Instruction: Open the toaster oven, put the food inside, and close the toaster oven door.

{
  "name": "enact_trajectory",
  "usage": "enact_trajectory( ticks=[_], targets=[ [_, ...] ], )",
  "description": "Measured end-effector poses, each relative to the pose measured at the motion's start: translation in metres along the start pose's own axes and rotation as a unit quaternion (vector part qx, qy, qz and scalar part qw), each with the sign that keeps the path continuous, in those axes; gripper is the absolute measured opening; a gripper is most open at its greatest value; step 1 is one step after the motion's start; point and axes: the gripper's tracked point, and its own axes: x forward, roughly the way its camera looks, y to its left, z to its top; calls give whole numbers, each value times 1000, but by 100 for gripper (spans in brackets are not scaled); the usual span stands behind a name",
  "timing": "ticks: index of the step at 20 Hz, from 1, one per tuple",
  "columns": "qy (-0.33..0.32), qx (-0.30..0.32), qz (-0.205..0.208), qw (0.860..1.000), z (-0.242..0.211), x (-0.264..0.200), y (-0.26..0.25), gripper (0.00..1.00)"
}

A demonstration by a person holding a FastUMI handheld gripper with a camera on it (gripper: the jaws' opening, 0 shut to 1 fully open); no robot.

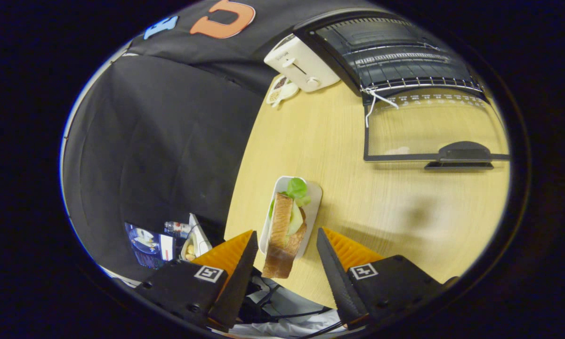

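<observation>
A sandwich [283, 230] of toasted bread with green lettuce lies on a small white tray [313, 202] near the edge of the wooden table [358, 197]. My gripper [286, 238] is open, its two fingers standing either side of the sandwich's near end without pressing on it. Beyond, at the far side of the table, the black toaster oven [391, 52] stands with its glass door [433, 127] folded down flat; the wire rack [405, 56] inside is bare. The door's dark handle [461, 155] points toward me.
A white pop-up toaster [301, 63] stands left of the oven, with a small white dish [280, 92] in front of it. Off the table's left edge, lower down, lie a bottle [176, 228] and other clutter [150, 242]. Bare tabletop stretches between tray and oven door.
</observation>
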Motion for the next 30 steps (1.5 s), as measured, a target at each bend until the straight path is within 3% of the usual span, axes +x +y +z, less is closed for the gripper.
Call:
enact_trajectory(
  ticks=[3, 7, 9, 18, 25, 30],
  targets=[
    [35, 14, 11, 999, -6, 11, 3, 66],
    [30, 29, 26, 999, -2, 14, 8, 44],
    [34, 35, 34, 998, -3, 11, 9, 40],
    [7, 62, 97, 993, -1, -12, 19, 38],
    [-98, 121, 158, 975, 35, -60, 9, 37],
    [-159, 128, 161, 966, 49, -95, -16, 37]
  ],
)
